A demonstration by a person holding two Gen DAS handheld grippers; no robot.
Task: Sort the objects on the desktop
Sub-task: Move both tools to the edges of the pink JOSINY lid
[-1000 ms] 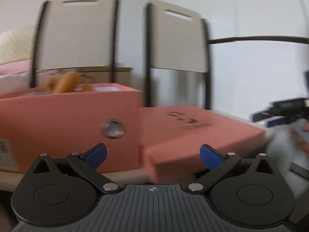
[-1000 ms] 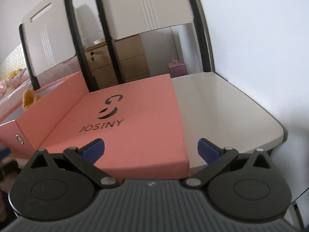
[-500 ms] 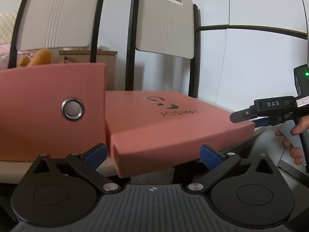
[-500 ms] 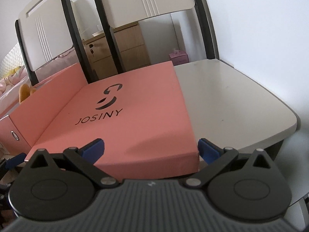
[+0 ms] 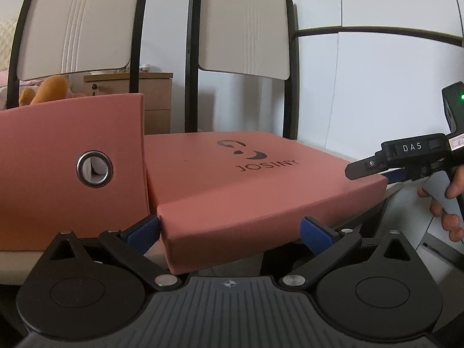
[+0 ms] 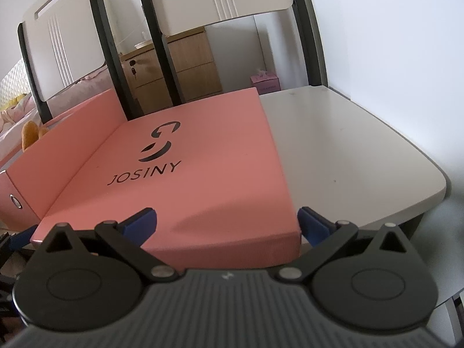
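**Both grippers squared up to the pink lid at the near table edge**

Pale room, white wall to the right, two chair backs [image 5: 243,29] behind a light grey table [image 6: 348,150]; wooden drawers [image 6: 185,69] and a small pink tissue box [image 6: 265,82] further off. An orange soft toy [image 5: 49,88] peeks over the far left.

On the table, two pink pieces. The flat lid marked JOSINY [image 6: 185,168] lies face up, its near corner jutting slightly past the table edge. Just to its left stands the taller pink box [image 5: 69,168] with a metal eyelet in its near wall, touching or almost touching the lid's side; hard to say which from either view. Probably set side by side so the box stays open for filling and the lid stays within reach.

Left gripper [image 5: 230,229] spread wide, holding nothing, fingers bracketing the lid's near left corner, left finger at the seam between lid and box. Right gripper [image 6: 226,223] likewise spread and empty, facing the lid's near right corner, right finger just outside its edge. Seen from the left wrist, a hand [image 5: 446,203] on the right tool's handle.

Likely reason for the twin low approach: a broad, shallow lid is best gripped at two points to keep it level. Nothing lifted yet; sorting looks barely begun.
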